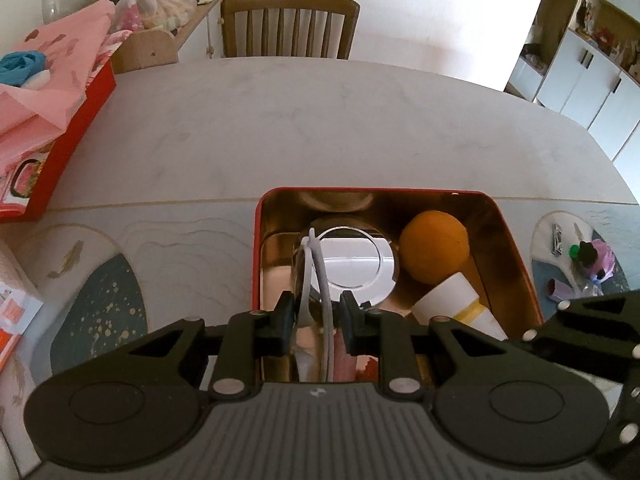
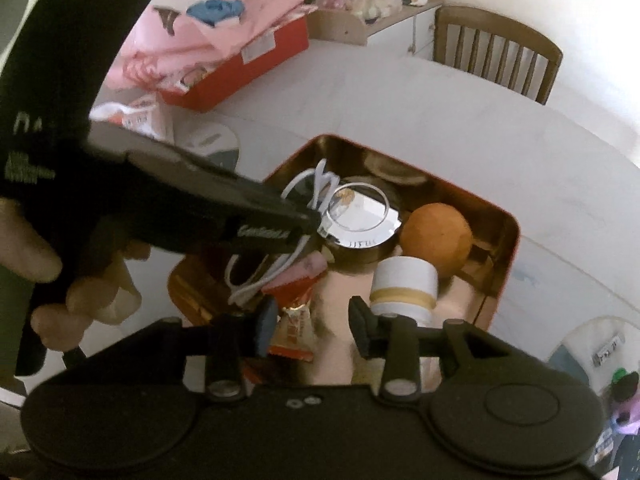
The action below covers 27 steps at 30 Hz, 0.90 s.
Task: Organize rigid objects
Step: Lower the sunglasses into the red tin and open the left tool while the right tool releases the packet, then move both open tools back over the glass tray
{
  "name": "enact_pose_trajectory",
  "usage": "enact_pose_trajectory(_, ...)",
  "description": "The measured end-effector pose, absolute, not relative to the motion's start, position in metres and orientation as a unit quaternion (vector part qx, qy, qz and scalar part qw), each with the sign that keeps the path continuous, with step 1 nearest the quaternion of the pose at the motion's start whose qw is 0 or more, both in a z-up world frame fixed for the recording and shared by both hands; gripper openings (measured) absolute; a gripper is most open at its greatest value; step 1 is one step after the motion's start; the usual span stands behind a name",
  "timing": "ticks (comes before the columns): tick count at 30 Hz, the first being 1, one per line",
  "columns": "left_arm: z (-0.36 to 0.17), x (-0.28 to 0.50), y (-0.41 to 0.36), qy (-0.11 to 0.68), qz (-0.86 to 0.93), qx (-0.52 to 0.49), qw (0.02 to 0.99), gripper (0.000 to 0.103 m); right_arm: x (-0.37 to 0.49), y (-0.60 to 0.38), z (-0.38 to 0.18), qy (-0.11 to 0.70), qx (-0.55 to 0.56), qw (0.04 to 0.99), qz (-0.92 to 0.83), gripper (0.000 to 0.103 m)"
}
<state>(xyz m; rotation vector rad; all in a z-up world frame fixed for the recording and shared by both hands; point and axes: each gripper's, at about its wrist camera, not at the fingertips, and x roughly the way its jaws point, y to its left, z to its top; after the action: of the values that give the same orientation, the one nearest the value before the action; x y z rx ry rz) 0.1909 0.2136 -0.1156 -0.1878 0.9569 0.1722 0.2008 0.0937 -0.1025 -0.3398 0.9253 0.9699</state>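
A red tin with a gold inside (image 1: 516, 240) stands on the table (image 1: 280, 120). It holds a jar with a shiny silver lid (image 1: 352, 258), an orange (image 1: 434, 246), a white bottle with a yellow band (image 1: 460, 304) and a red snack packet (image 2: 294, 320). My left gripper (image 1: 316, 320) hovers over the tin's near side with a white cable (image 1: 318, 280) between its fingers. In the right wrist view the left gripper (image 2: 308, 220) reaches over the jar with the cable (image 2: 256, 280) hanging from it. My right gripper (image 2: 314, 326) is open and empty above the tin's near end.
A red box with pink cloth (image 1: 52, 112) sits at the table's left edge. A wooden chair (image 1: 288, 24) stands behind the table. Small items lie on a white dish (image 1: 568, 236) to the right. Placemats (image 1: 100, 304) cover the near table.
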Motion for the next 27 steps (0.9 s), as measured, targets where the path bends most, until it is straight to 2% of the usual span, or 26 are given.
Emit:
enact_pose_trajectory(3, -0.110, 0.184, 0.211, 0.453, 0.084, -0.092, 0.883, 0.025, 0.194, 0.083, -0.090, 0.421, -0.141, 0.777, 0.446, 0.043)
enact_pose_trajectory(5, -0.105, 0.179, 0.209, 0.447, 0.084, -0.092, 0.886, 0.031, 0.194, 0.077, -0.084, 0.418, -0.133, 0.780, 0.446, 0.044)
enact_pose_trajectory(11, -0.091, 0.166, 0.199, 0.432, 0.089, -0.091, 0.893, 0.032, 0.181, 0.051, -0.066, 0.405, -0.111, 0.790, 0.446, 0.050)
enact_pose_trajectory(14, -0.083, 0.158, 0.192, 0.425, 0.088, -0.088, 0.897, 0.034, 0.175, 0.036, -0.059, 0.397, -0.101, 0.796, 0.447, 0.056)
enact_pose_trajectory(15, -0.081, 0.156, 0.189, 0.422, 0.088, -0.088, 0.898, 0.038, 0.173, 0.031, -0.056, 0.394, -0.097, 0.798, 0.446, 0.058)
enact_pose_trajectory(17, -0.075, 0.150, 0.183, 0.411, 0.090, -0.088, 0.903, 0.059, 0.171, 0.018, -0.051, 0.390, -0.088, 0.802, 0.444, 0.060)
enact_pose_trajectory(27, -0.052, 0.132, 0.132, 0.388, 0.072, -0.064, 0.917, 0.060, 0.167, -0.047, -0.038, 0.376, -0.048, 0.828, 0.413, 0.075)
